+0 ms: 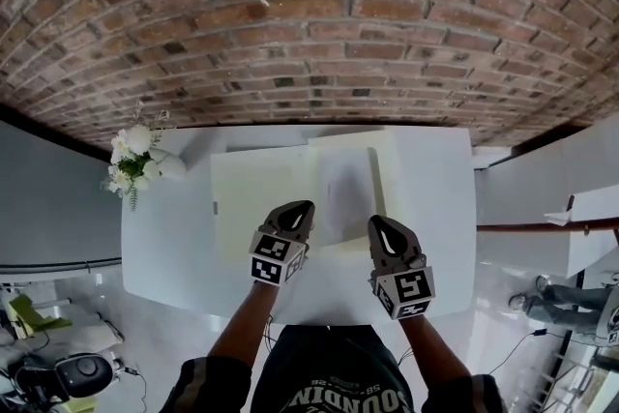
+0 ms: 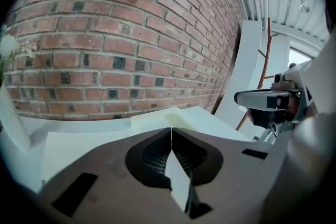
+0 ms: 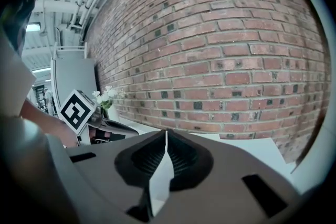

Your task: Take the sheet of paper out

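A cream folder point(image 1: 256, 189) lies open on the white table point(image 1: 435, 208), its right leaf point(image 1: 353, 150) reaching toward the brick wall. A paler greyish sheet of paper point(image 1: 348, 193) rests in the middle of it. My left gripper point(image 1: 298, 211) hovers over the folder's near edge, left of the sheet, its jaws shut with nothing between them. My right gripper point(image 1: 380, 227) hangs at the sheet's near right corner, also shut and empty. In the left gripper view the shut left gripper point(image 2: 171, 131) points at the cream folder point(image 2: 157, 119). In the right gripper view the shut right gripper point(image 3: 166, 134) points toward the wall.
A small white vase of white flowers point(image 1: 131, 160) stands at the table's far left corner. The brick wall point(image 1: 309, 24) rises right behind the table. White cabinets point(image 1: 542, 189) stand to the right, and a person's legs and floor clutter show below.
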A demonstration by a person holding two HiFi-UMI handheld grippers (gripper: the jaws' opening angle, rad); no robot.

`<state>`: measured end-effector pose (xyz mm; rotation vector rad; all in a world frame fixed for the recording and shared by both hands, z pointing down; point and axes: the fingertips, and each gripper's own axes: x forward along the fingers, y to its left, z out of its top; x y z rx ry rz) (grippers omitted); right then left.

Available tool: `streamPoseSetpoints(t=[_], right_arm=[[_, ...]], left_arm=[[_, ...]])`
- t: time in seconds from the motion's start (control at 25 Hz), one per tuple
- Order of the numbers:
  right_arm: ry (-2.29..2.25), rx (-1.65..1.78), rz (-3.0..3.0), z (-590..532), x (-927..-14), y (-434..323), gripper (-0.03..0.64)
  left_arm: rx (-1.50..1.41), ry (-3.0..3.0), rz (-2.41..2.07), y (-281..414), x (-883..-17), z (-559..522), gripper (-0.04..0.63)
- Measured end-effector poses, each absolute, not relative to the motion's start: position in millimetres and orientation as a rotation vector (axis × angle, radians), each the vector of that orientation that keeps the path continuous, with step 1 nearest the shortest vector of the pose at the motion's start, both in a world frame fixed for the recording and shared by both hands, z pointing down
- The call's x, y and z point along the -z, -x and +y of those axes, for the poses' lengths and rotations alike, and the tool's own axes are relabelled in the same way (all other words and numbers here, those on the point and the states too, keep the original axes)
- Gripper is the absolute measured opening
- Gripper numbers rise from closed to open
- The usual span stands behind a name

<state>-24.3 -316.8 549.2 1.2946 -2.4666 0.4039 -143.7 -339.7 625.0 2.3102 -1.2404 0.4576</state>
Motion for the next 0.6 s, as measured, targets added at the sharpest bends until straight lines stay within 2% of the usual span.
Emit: streamPoseSetpoints(t=[0.6], right_arm=[[-1.312, -0.484, -2.399, -319, -577, 16, 0.071]], left_arm=[[-0.532, -2.252, -1.108, 123, -682, -353, 0.014]])
